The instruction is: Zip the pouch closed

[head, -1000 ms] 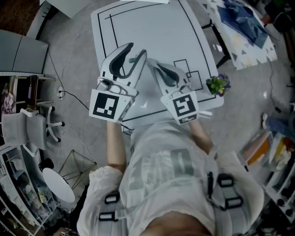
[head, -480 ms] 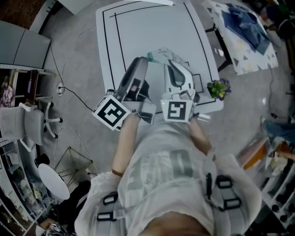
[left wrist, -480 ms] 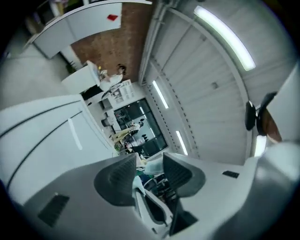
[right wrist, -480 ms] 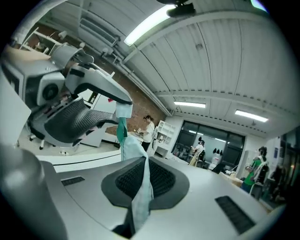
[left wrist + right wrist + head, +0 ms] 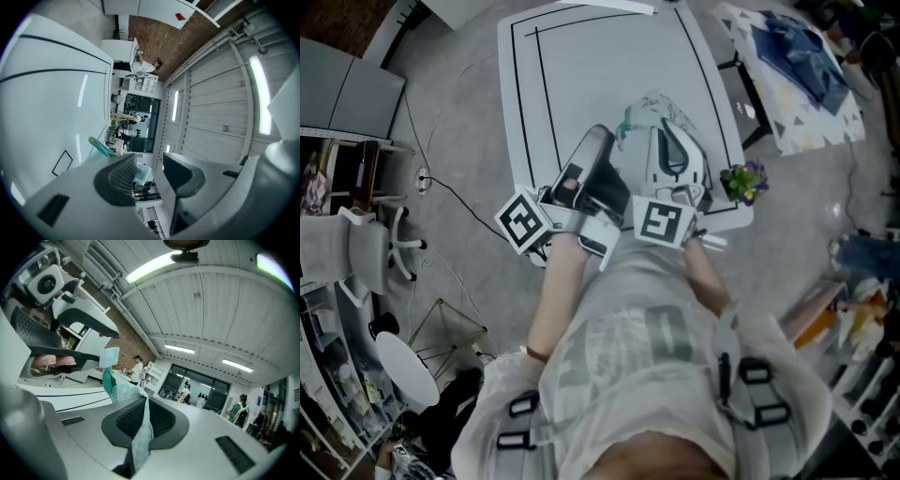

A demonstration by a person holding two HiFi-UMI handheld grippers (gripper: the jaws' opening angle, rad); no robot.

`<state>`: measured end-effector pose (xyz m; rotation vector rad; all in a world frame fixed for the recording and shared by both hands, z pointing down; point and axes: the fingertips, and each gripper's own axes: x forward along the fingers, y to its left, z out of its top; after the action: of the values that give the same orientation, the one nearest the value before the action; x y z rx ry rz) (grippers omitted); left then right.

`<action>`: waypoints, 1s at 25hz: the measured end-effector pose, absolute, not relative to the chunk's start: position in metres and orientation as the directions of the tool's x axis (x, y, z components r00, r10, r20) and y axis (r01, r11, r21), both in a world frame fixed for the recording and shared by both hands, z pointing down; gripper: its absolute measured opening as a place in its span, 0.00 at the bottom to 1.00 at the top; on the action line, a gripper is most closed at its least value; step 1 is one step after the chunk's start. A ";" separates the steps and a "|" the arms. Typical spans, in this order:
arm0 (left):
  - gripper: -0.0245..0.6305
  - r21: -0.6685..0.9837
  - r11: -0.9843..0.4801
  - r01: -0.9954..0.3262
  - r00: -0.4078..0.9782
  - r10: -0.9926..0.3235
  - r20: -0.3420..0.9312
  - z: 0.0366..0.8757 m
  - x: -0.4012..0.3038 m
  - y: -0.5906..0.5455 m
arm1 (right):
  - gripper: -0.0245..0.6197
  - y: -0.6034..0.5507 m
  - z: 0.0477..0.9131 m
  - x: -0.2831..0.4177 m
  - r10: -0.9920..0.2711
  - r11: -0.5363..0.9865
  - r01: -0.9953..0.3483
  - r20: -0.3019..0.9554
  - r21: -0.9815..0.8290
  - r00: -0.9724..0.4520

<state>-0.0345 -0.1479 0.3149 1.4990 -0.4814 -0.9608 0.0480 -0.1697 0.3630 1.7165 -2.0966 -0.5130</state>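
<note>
While the right gripper [image 5: 671, 133] has its jaws shut tight on a fold of the pouch [image 5: 649, 107], the left gripper [image 5: 602, 148] stands beside it, to the left, with its jaws apart; they have just been opening and nothing sits between the pads. The pouch, pale green with a darker teal edge, is held over the right part of the white table [image 5: 581, 66], just beyond both gripper tips.

In the right gripper view, the cloth runs up out of the pinched jaws of the right gripper [image 5: 140, 420]. The pouch [image 5: 117, 391] ends in a pale corner close to the lower jaw tip of the left gripper [image 5: 106, 344]; whether they touch cannot be told.

In the left gripper view, the left gripper [image 5: 150, 164] shows a clear gap between its pads, and the pouch [image 5: 100, 146] shows beyond its left jaw, with the table [image 5: 42, 117] behind it.

A small plant [image 5: 742, 176] stands at the table's near right corner. The zip itself cannot be made out.
</note>
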 end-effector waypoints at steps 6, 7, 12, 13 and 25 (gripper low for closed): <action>0.28 0.930 -0.135 0.342 0.571 -0.756 -0.319 0.317 -0.026 -0.146 | 0.07 -0.179 0.349 0.061 -0.991 0.119 -0.847 0.008 0.518 -0.135; 0.28 0.924 -0.129 0.359 0.575 -0.749 -0.328 0.317 -0.024 -0.145 | 0.07 -0.179 0.346 0.063 -0.991 0.112 -0.850 -0.004 0.515 -0.133; 0.28 0.864 -0.088 0.496 0.590 -0.696 -0.410 0.313 -0.014 -0.141 | 0.07 -0.181 0.335 0.063 -0.986 0.108 -0.878 -0.065 0.466 -0.156; 0.28 0.846 -0.085 0.526 0.588 -0.682 -0.434 0.310 -0.012 -0.140 | 0.07 -0.182 0.333 0.062 -0.983 0.118 -0.884 -0.076 0.452 -0.169; 0.28 0.713 -0.040 0.700 0.592 -0.526 -0.611 0.291 0.005 -0.129 | 0.07 -0.182 0.323 0.052 -0.943 0.228 -0.935 -0.177 0.270 -0.281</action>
<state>0.0047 -0.1288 0.2910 1.2694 0.1718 -0.9964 0.0524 -0.1825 0.3235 1.8695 -2.4427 -0.5097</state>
